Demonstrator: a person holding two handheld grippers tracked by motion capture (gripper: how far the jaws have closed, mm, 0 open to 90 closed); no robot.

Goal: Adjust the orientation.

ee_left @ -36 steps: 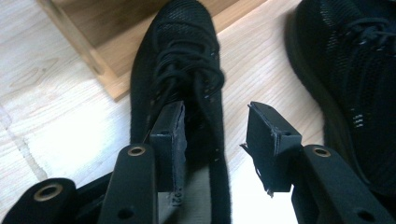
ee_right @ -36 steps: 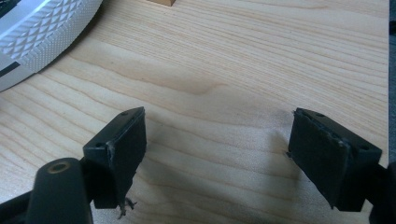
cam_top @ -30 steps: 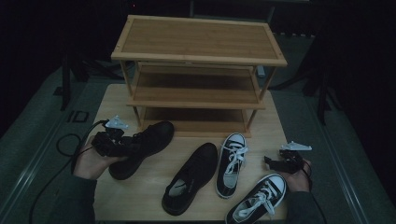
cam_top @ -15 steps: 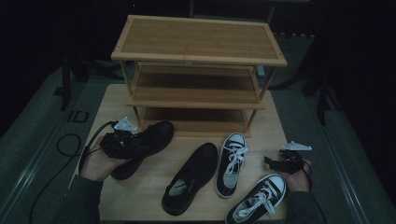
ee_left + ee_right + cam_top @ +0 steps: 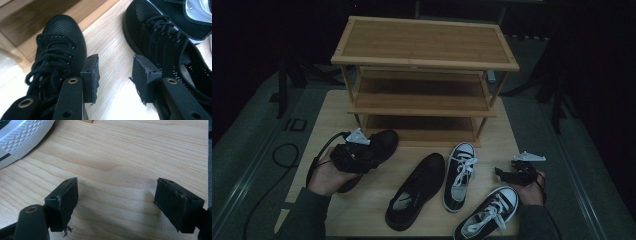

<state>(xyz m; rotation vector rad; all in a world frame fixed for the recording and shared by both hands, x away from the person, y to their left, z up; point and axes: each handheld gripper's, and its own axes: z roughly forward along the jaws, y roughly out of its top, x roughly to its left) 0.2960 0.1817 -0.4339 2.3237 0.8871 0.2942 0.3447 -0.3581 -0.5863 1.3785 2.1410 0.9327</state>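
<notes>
The left gripper has its pads apart with only bare table between them. The left pad sits just beside the black mesh shoe, and its arm overlaps the shoe's collar. I would not call that a grip. The right gripper is also wide open and holds nothing, low over the wood at the table's right edge.

Over the last second the left hand has slid across from the shoe's heel towards its laces, while the shoe itself has barely shifted. The right hand has kept still. This looks like lining up for a hold rather than a lift, so the shoe still lies on the table, toe towards the bottom shelf of the wooden rack.

The matching black shoe and two black-and-white sneakers lie untouched nearby.

No brand can be read on any shoe. A floor mark left of the table may read "ID"
</notes>
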